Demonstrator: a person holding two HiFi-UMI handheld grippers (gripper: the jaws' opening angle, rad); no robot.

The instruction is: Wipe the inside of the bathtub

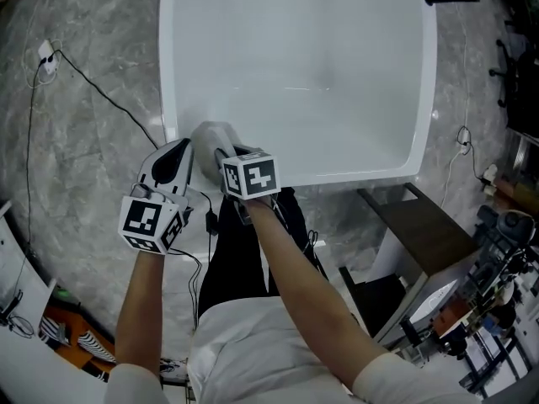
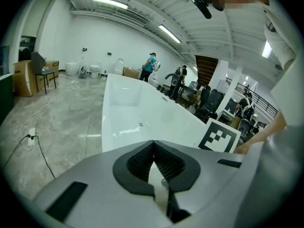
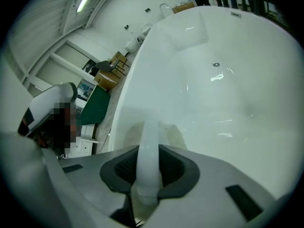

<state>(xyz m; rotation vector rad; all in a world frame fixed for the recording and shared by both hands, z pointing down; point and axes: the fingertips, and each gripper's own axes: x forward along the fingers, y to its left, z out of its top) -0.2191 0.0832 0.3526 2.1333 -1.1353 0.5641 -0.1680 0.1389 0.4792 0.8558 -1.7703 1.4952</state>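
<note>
Right gripper [image 3: 149, 161] clamps 1 white cloth [image 3: 151, 134] at 1 bathtub [image 1: 337, 74]; left gripper [image 2: 153, 147] closed, empty.

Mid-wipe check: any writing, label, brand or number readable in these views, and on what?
No readable text.
The left marker cube and right marker cube: only black-and-white square patterns, no characters.
The bathtub and the cloth in the right tongs: plain.
The far cardboard boxes: too small to tell.
</note>
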